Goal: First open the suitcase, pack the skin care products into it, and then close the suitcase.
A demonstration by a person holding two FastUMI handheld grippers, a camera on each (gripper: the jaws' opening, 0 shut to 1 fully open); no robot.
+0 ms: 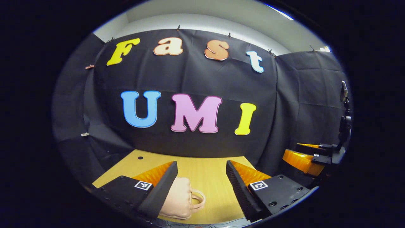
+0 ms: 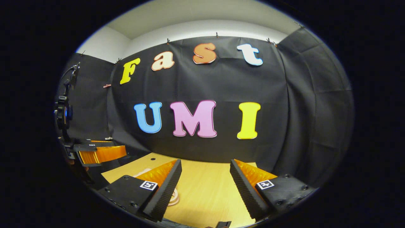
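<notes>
Black cloth closes the booth behind a wooden table (image 1: pixel 202 177), and both of your grippers hang above that table.

Your left gripper (image 1: pixel 201 186) has its fingers spread wide with nothing between them; bare wood fills the gap. Just past the tip of its left-hand finger (image 1: pixel 159 191), as the left gripper view has it, the pink suitcase (image 1: pixel 178 199) lies on the table with its looped handle (image 1: pixel 198 200) pointing into the gap. The finger covers the case's near side, so you cannot tell from here whether it touches the case. The case looks shut. Farther off, beyond the table's right edge in that view, your right gripper (image 1: pixel 313 155) hovers at the cloth wall.

Your right gripper (image 2: pixel 205 186) is likewise wide open and holds nothing, with bare table between its fingers. A sliver of the suitcase handle (image 2: pixel 174 198) peeks out beside its left-hand finger (image 2: pixel 163 193) in the right gripper view, toward the table's near edge. Out past the table's left edge in that view, your left gripper (image 2: pixel 99 153) hangs in front of the cloth.
</notes>
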